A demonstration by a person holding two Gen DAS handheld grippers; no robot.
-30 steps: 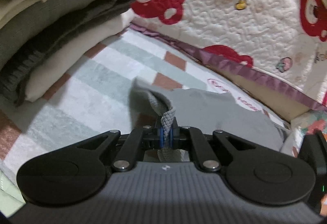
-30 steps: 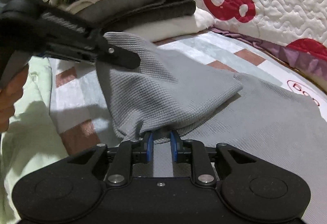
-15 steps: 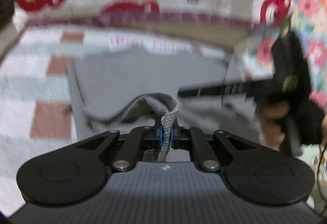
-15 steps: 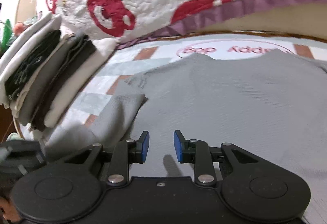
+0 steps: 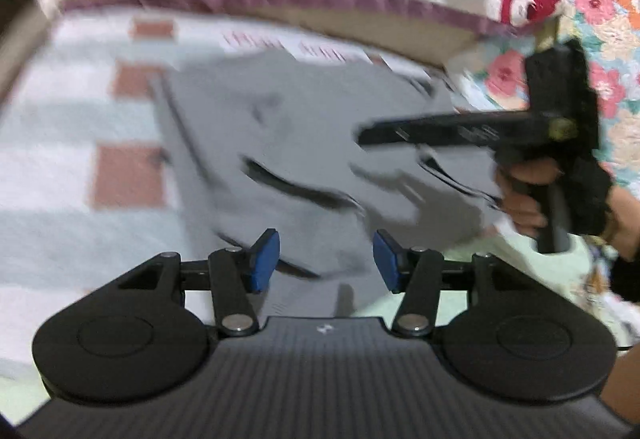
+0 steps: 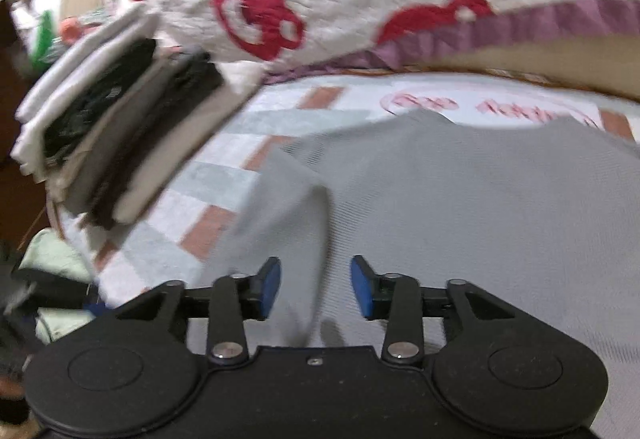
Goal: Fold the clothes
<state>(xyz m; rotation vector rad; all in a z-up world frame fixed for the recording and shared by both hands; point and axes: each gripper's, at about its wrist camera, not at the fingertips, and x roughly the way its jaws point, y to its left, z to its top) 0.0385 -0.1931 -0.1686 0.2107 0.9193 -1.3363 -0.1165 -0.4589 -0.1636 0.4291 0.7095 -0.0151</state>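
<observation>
On the checked bedsheet lay a fine-ribbed grey garment, both the left gripper and right gripper spread wide, holding nothing.

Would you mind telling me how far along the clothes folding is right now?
Done: a stack of folded clothes sits at the left of the bed, and the grey garment has one sleeve turned inward. In hand: nothing; the left tool and the right tool are both open above the fabric. Left: the garment mostly lies spread flat, so its remaining folds and stacking are not yet done.
</observation>
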